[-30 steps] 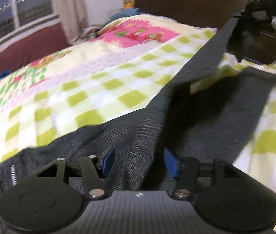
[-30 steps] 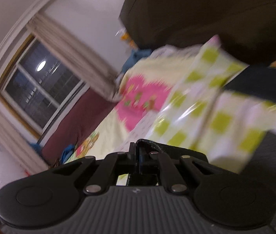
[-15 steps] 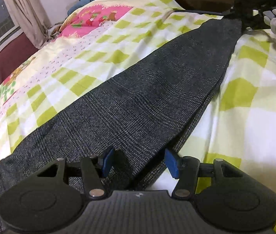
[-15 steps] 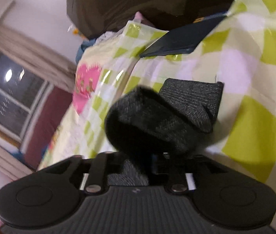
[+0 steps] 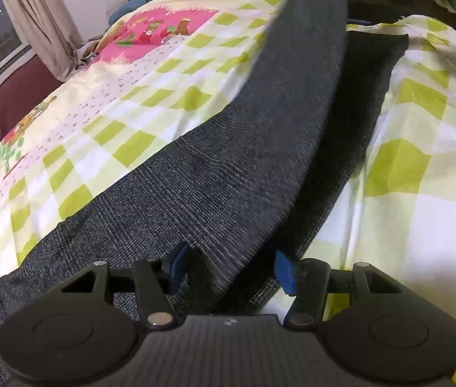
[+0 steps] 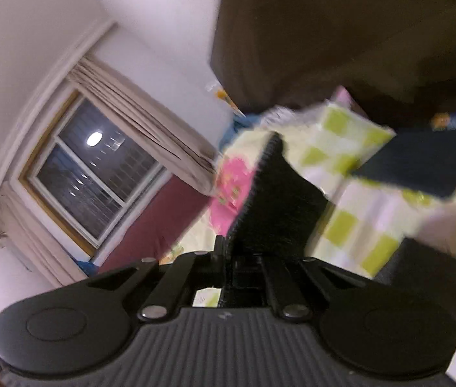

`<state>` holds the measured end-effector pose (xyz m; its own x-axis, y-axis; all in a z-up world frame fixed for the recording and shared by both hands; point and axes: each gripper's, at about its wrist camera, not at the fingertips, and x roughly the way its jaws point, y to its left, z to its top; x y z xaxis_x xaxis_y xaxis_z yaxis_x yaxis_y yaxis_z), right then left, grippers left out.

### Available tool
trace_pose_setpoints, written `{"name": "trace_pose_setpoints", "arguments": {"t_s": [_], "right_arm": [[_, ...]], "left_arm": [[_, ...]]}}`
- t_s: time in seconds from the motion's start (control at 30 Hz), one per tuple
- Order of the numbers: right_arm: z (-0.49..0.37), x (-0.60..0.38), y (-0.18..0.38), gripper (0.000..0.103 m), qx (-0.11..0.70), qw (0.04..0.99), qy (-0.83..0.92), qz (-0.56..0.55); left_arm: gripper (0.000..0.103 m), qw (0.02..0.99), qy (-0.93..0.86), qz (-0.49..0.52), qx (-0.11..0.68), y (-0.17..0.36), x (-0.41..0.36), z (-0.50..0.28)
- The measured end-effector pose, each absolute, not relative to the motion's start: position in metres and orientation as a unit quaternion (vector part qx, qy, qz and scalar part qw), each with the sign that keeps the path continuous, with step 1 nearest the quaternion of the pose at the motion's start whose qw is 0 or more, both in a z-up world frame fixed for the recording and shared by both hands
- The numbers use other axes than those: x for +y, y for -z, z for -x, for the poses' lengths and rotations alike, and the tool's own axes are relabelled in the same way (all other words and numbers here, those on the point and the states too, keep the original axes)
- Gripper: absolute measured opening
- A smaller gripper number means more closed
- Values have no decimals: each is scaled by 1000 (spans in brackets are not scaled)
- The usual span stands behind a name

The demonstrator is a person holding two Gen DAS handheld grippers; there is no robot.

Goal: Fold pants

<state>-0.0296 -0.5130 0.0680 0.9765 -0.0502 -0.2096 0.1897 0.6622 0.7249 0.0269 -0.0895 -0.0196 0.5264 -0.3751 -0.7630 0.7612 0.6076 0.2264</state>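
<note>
Jaws: left gripper (image 5: 229, 269) gaping over woven grey pants (image 5: 195, 174), right gripper (image 6: 239, 258) pinching a ribbed hem.

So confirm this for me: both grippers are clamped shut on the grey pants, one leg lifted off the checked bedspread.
Not both. The left wrist view shows the left gripper open, its blue fingers apart with the grey pants lying loose between them. Only the right gripper is shut on the fabric, in the right wrist view. One leg is indeed lifted off the checked bedspread.
</note>
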Motion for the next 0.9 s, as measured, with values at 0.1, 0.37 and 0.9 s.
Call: {"name": "trace_pose_setpoints", "arguments": {"t_s": [0.1, 0.37, 0.9], "right_arm": [[27, -527, -18, 6, 187, 881, 140, -412], [47, -537, 29, 5, 224, 839, 205, -452], [71, -545, 12, 14, 199, 849, 285, -398]], "left_arm": [[70, 828, 343, -276, 347, 24, -90, -27], [71, 822, 348, -289, 346, 25, -92, -29], [72, 822, 349, -289, 345, 27, -90, -24]]}}
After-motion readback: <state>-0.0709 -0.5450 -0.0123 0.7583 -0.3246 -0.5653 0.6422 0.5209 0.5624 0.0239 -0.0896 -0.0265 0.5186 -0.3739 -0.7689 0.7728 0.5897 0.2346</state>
